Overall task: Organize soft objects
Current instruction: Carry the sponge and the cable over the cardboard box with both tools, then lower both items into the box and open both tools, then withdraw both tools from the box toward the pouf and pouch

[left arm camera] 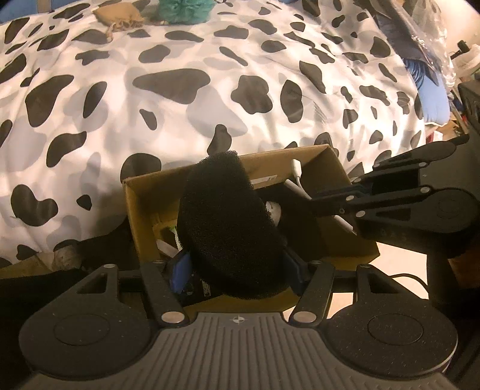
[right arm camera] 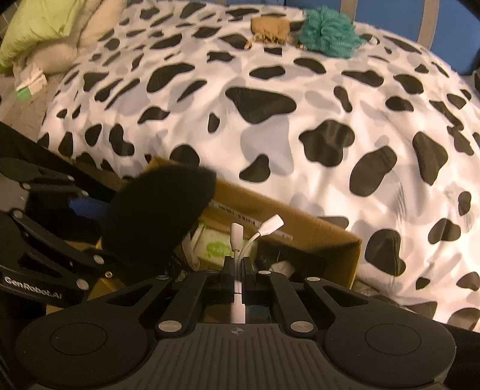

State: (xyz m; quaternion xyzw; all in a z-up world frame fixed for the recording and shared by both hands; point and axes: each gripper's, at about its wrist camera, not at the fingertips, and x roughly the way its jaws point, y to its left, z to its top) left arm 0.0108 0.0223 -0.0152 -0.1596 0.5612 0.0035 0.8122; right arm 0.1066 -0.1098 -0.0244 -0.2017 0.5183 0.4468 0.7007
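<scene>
the left gripper (left arm camera: 237, 270) is clamped on a black foam sponge (left arm camera: 228, 222), which juts forward between its fingers, over the open cardboard box (left arm camera: 339, 168). to the right, the right gripper (right arm camera: 238, 270) pinches a white cable adapter (right arm camera: 240, 240) above the same box.

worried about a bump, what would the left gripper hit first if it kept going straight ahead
The left gripper, shut on the black sponge, points into the cardboard box; probably the box's far wall first, though depth is unclear.

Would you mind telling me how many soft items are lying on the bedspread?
2, both at the far edge: a tan pouch and, right of it, a teal pouf. Others may lie outside the views.
</scene>
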